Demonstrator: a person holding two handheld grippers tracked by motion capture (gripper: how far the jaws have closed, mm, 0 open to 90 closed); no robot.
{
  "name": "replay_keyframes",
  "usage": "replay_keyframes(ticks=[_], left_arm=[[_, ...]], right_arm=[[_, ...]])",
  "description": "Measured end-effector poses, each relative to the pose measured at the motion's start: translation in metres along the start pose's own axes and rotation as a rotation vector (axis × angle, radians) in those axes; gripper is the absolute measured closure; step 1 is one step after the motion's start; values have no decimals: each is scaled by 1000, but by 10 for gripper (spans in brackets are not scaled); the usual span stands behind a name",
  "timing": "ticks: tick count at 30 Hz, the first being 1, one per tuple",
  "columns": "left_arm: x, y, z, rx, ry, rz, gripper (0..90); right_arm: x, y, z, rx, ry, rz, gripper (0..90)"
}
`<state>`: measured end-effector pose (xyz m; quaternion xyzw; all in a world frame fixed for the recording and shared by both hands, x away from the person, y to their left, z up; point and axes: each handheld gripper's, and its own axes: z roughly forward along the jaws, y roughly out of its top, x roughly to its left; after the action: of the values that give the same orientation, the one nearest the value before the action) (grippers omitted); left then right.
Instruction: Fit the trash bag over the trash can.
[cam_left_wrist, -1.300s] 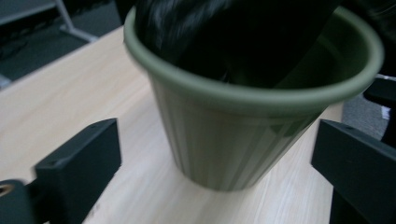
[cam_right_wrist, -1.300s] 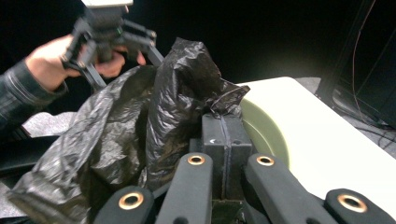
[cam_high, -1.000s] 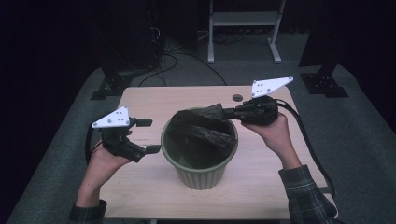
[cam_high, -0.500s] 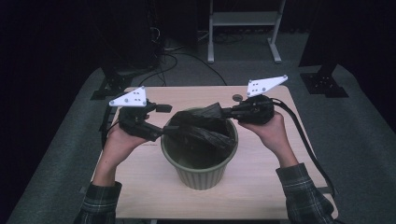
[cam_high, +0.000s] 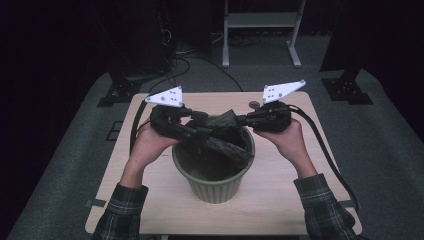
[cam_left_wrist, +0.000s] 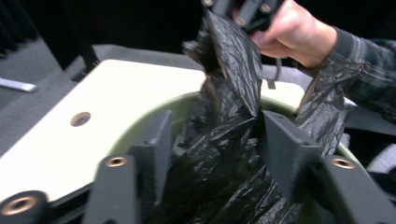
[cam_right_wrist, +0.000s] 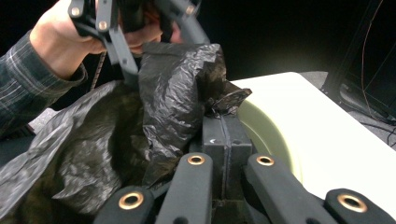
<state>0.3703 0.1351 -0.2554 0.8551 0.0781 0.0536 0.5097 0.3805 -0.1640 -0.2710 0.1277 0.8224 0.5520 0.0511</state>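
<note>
Both claws meet at the black bag (cam_high: 225, 137): right (cam_high: 242, 121) pinching, left (cam_high: 207, 131) straddling.

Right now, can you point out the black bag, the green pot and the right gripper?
black bag (cam_left_wrist: 224, 154): left gripper view, crumpled middle fold.
green pot (cam_high: 215, 182): high view, front outer wall.
right gripper (cam_right_wrist: 223, 123): right gripper view, between its fingertips, closed on the bag's edge.

The left tongs (cam_high: 200, 131) reached over the green pot's (cam_high: 215, 180) rim, jaws just closing around bag film; the right tongs (cam_high: 245, 120) stayed clamped at its far rim.
</note>
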Motion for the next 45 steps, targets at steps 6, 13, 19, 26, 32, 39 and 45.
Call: replay_keyframes(ticks=[6,13,19,26,32,39,45], left_arm=[[-1,-7,6,38,-59,-28,742],[4,-13,2,48,-30,-65,892],[9,-20,1,40,-10,-87,891],[12,-27,-1,36,2,-110,890],[12,-27,-2,37,0,-116,890],[11,-27,-4,33,2,-120,889],[11,-28,-8,32,1,-119,889]], right_arm=[[-5,3,5,4,-18,4,897],[-4,2,3,-3,-35,15,764],[2,-10,-20,-19,-44,37,697],[22,-28,-51,-37,-21,46,653],[43,-49,-69,-67,13,53,630],[56,-64,-57,-58,64,53,621],[56,-61,-41,-68,105,28,837]])
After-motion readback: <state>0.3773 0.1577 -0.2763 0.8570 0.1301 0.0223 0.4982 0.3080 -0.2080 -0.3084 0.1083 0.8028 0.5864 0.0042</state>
